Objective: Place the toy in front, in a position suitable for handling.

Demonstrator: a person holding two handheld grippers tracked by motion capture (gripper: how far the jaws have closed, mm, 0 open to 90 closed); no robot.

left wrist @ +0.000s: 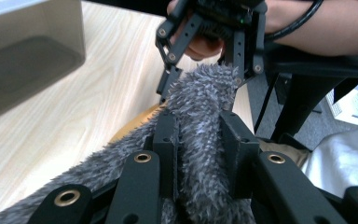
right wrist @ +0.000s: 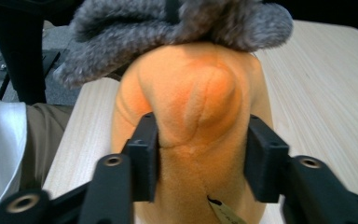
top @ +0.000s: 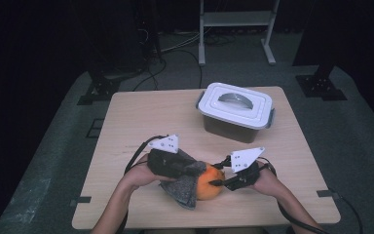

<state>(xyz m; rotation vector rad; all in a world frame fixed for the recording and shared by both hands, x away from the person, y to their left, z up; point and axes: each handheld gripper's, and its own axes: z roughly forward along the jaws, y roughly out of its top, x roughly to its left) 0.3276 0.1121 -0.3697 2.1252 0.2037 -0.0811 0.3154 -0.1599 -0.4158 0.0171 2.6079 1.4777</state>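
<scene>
Hands come in from the near edge of the wooden bench (top: 141, 112) in the high view, each carrying a gripper. Between the left gripper (top: 187, 170) and the right gripper (top: 219, 178) lies an orange plush toy (top: 208, 185), partly covered by a grey fuzzy cloth (top: 182, 187) that hangs from the left jaws. Well beyond both sets of jaws stands a lidded white-and-brown storage box (top: 235, 111).

From the left gripper view, the left gripper (left wrist: 198, 140) has its jaws nearly closed, clamped on a fold of the grey fuzzy cloth (left wrist: 200, 107) that rises between them. Just past the jaw tips a sliver of the orange plush toy (left wrist: 137, 122) shows under the cloth, and the right gripper (left wrist: 205, 70) faces in from beyond, its tips at the cloth.

From the right gripper view, the right gripper (right wrist: 200, 140) holds the orange plush toy (right wrist: 191, 102) between half-open jaws, both pads pressing its sides. Beyond the jaw tips the grey fuzzy cloth (right wrist: 135, 28) drapes over the toy's far end.
</scene>
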